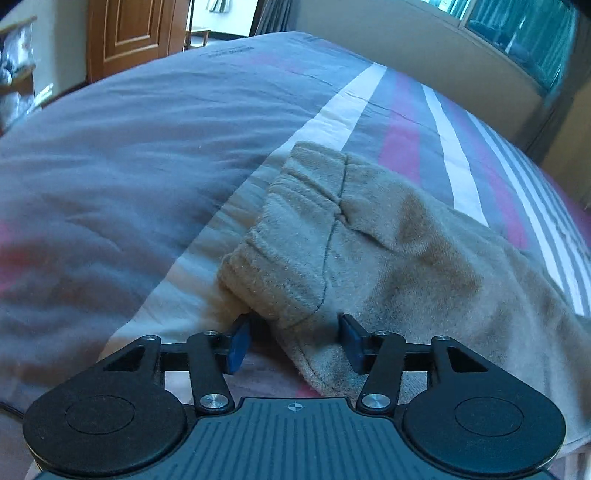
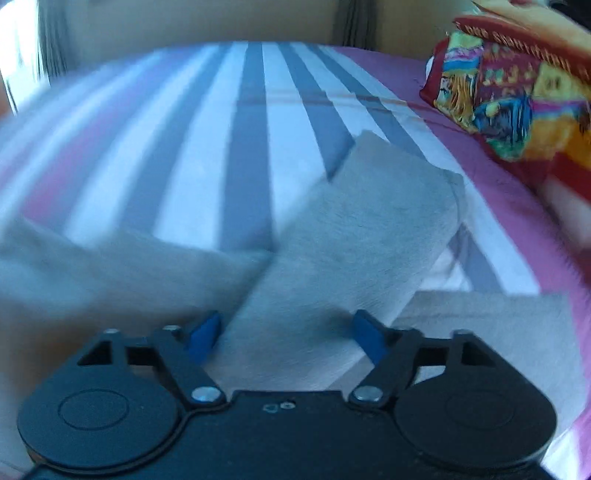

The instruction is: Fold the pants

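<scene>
Beige fleece pants (image 1: 369,240) lie on a striped bed cover (image 1: 147,147). In the left wrist view the ribbed waistband (image 1: 288,229) points away and to the left. My left gripper (image 1: 295,341) is open, its blue pads either side of the waistband's near corner, just above the fabric. In the right wrist view, which is blurred, a pant leg (image 2: 351,251) lies diagonally toward the upper right, crossing over another part of the pants (image 2: 110,269). My right gripper (image 2: 288,341) is open, its pads straddling the near part of that leg.
A colourful patterned pillow or blanket (image 2: 509,96) sits at the bed's far right. A wooden door (image 1: 129,33) and shelves stand beyond the bed's left side. A window (image 1: 517,33) and a beige wall are behind the bed.
</scene>
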### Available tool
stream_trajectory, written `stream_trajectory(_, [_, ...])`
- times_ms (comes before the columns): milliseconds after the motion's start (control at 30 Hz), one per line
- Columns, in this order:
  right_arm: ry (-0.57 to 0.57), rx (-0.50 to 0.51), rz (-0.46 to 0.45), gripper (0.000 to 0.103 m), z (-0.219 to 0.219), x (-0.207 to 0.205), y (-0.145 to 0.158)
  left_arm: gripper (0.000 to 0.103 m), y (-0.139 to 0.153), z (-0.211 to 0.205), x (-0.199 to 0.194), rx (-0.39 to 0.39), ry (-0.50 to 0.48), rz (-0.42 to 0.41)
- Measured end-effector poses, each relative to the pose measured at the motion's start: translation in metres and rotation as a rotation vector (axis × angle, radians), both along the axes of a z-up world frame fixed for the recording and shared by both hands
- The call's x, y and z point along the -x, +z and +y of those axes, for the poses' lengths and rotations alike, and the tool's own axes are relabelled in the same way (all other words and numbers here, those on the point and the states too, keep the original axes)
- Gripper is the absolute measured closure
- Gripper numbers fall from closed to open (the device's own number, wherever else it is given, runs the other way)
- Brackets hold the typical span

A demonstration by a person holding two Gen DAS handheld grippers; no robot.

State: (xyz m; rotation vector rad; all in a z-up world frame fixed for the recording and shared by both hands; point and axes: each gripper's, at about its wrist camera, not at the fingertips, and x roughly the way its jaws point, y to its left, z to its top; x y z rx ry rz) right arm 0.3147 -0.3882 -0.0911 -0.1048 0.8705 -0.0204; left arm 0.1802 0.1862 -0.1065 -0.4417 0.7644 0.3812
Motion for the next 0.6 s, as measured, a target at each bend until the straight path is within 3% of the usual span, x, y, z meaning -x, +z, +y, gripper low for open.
stream_trajectory(33, [0.02, -0.02, -0.002, 0.092, -0.005, 0.004, -0.002, 0.049, 0.0, 0.002, 0.0, -0.002, -0.008, 0.0])
stream_trajectory(67, [0.042, -0.077, -0.007, 0.099, -0.017, 0.011, 0.001, 0.049, 0.0, 0.002, 0.001, -0.005, -0.017, 0.0])
stream_trajectory(200, [0.047, -0.151, -0.093, 0.099, -0.06, 0.073, 0.012, 0.049, -0.001, 0.003, 0.005, -0.015, -0.034, -0.003])
stream_trajectory(333, [0.012, -0.212, -0.044, 0.082, -0.099, 0.097, -0.025, 0.048, -0.006, -0.002, -0.007, -0.039, -0.039, 0.006])
stream_trajectory(400, [0.028, -0.266, -0.088, 0.073, -0.105, 0.1, -0.006, 0.048, -0.006, -0.001, -0.008, -0.042, -0.043, 0.01])
stream_trajectory(467, [0.064, -0.235, -0.187, 0.056, -0.101, 0.099, 0.015, 0.047, -0.007, 0.0, -0.01, -0.035, -0.039, 0.011])
stream_trajectory(500, [0.074, -0.201, -0.192, 0.045, -0.097, 0.09, 0.022, 0.047, -0.007, 0.0, -0.011, -0.033, -0.036, 0.013])
stream_trajectory(533, [0.083, -0.157, -0.168, 0.043, -0.093, 0.077, 0.024, 0.047, -0.007, 0.0, -0.011, -0.029, -0.031, 0.015])
stream_trajectory(600, [0.116, -0.07, -0.134, 0.048, -0.084, 0.055, 0.021, 0.047, -0.007, 0.0, -0.012, -0.03, -0.03, 0.019])
